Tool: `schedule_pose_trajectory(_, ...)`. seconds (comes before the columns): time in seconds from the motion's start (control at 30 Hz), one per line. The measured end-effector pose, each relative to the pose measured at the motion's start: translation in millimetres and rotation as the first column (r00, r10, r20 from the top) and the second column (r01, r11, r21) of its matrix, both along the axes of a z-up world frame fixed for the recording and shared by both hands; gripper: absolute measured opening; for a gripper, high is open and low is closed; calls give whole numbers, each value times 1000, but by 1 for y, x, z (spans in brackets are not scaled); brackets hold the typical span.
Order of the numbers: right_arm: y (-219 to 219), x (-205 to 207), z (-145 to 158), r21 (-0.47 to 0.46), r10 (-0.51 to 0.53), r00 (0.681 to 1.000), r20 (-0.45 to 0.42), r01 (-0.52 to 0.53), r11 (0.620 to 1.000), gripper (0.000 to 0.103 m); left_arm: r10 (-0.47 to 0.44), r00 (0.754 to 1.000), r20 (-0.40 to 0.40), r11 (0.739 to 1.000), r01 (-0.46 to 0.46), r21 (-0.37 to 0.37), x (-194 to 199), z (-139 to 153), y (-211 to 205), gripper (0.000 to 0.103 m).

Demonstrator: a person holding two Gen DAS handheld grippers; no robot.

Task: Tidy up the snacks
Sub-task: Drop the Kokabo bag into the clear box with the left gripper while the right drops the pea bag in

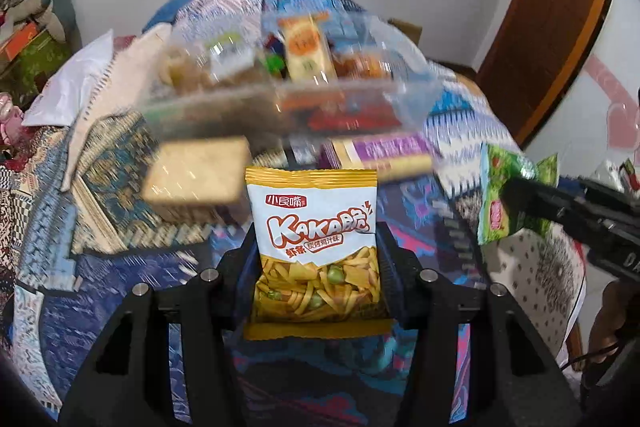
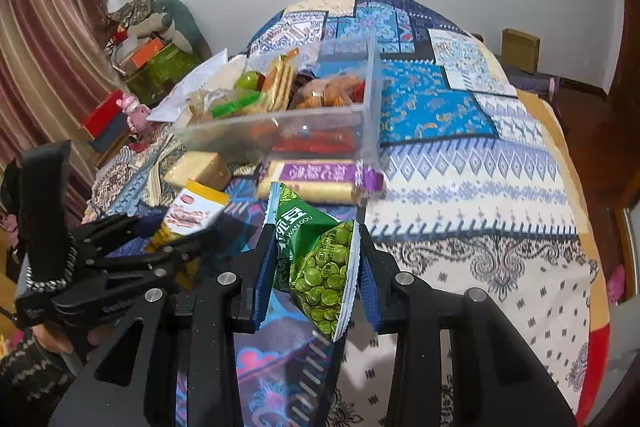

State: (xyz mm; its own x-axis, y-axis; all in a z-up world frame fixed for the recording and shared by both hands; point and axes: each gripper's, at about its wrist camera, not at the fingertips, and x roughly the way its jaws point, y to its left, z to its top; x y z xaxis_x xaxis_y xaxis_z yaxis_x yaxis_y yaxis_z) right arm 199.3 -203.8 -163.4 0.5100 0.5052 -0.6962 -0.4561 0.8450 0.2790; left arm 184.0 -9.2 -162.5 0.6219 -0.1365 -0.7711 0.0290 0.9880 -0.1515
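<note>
On a patterned cloth (image 2: pixel 460 163), a cracker pack (image 1: pixel 198 173) and purple pack (image 2: pixel 320 179) lie before a clear bin (image 2: pixel 280 131) of snacks. Left gripper (image 1: pixel 316 267), angled down, clamps a yellow bag (image 1: pixel 314 247). Right gripper (image 2: pixel 316 267), likewise angled, pinches a green pea bag (image 2: pixel 320 263). The left view is motion-blurred.

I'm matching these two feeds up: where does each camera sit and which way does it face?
Left wrist: on the left hand-held gripper, looking down its fingers at the yellow snack bag it grips; the right hand-held gripper shows at right.
Right wrist: on the right hand-held gripper, clamping the green pea bag; a patterned sleeve shows.
Shared: clear plastic box, purple packet.
</note>
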Motion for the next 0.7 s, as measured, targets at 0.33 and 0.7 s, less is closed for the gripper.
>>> schedule_pose_trajectory(0.33,12,22,27,38,-19,998,59,16,999,34,62,989,132,998,-59,-30,21,58,27,53)
schedule_pose_trajectory(0.7,32,58,59,83,-44,988,149,32,996,34,99,972,211,995,-98,-13,63,93,50,53)
